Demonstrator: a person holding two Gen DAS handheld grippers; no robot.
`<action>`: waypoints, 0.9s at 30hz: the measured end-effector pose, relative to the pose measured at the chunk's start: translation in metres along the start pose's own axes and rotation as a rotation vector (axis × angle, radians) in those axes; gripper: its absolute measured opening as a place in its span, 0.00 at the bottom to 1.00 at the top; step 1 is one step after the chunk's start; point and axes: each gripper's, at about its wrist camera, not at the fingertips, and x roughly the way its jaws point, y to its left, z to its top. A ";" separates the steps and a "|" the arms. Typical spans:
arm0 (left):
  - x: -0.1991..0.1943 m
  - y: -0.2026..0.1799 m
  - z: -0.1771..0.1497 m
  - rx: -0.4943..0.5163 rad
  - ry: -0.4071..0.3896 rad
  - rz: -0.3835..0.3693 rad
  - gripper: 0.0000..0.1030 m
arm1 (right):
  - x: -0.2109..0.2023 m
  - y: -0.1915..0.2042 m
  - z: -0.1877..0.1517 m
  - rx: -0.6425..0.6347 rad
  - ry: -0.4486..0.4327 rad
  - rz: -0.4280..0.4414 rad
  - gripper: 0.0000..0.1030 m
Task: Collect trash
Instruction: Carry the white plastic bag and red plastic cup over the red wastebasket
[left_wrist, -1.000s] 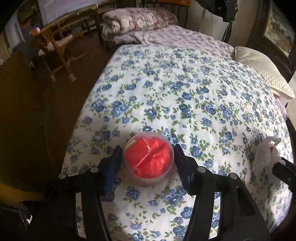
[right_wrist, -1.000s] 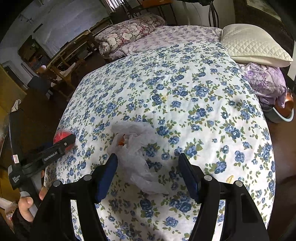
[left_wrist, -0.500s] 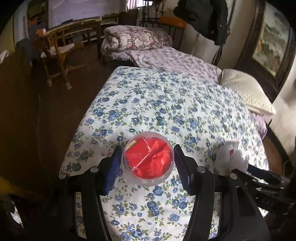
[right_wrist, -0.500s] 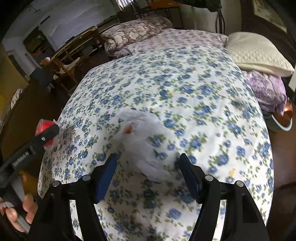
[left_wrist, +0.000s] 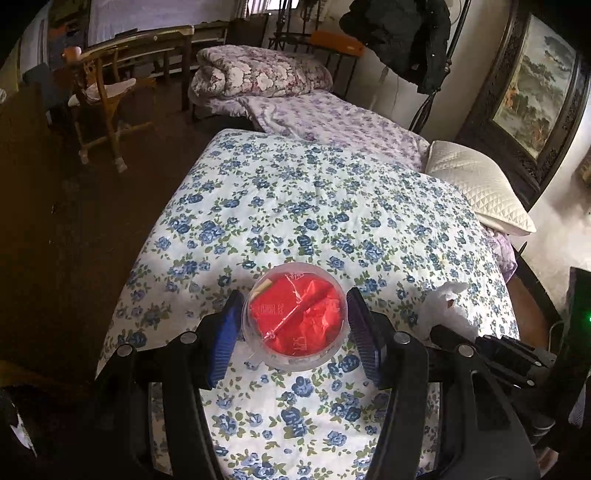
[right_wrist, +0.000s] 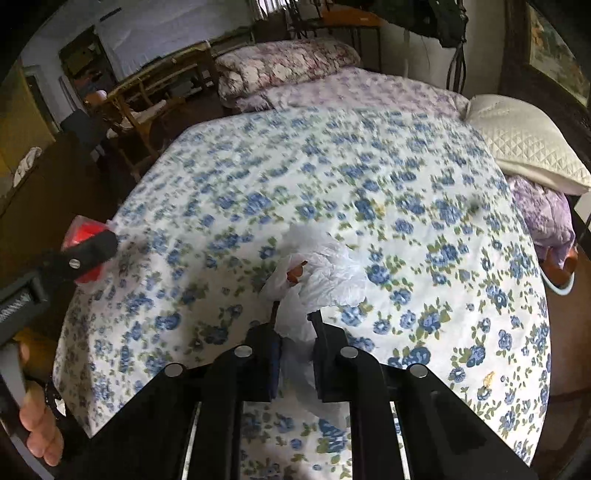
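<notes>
My left gripper (left_wrist: 293, 325) is shut on a clear plastic cup (left_wrist: 295, 319) stuffed with red wrapper, held above the flowered bedspread (left_wrist: 314, 206). My right gripper (right_wrist: 295, 328) is shut on a crumpled white plastic bag (right_wrist: 317, 273) with something orange inside, lifted above the bedspread (right_wrist: 369, 184). In the left wrist view the bag (left_wrist: 448, 306) and the right gripper (left_wrist: 439, 332) show at the right. In the right wrist view the left gripper (right_wrist: 92, 251) with the red cup (right_wrist: 79, 232) shows at the left.
A white quilted pillow (left_wrist: 476, 184) lies at the bed's right. A folded flowered quilt (left_wrist: 258, 72) lies at the far end. A wooden chair (left_wrist: 99, 99) stands on the dark floor at the left. A framed picture (left_wrist: 535, 85) hangs at the right.
My right gripper has closed on the white bag and lifted it. My left gripper has risen and pulled back with the cup.
</notes>
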 end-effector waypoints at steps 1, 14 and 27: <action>-0.001 0.001 0.000 -0.002 -0.002 -0.006 0.55 | -0.003 0.000 0.001 -0.002 -0.011 0.000 0.14; -0.047 -0.069 -0.027 0.098 -0.022 -0.153 0.55 | -0.101 -0.048 -0.037 0.137 -0.123 0.047 0.14; -0.079 -0.264 -0.090 0.421 0.048 -0.402 0.55 | -0.221 -0.199 -0.147 0.366 -0.170 -0.184 0.15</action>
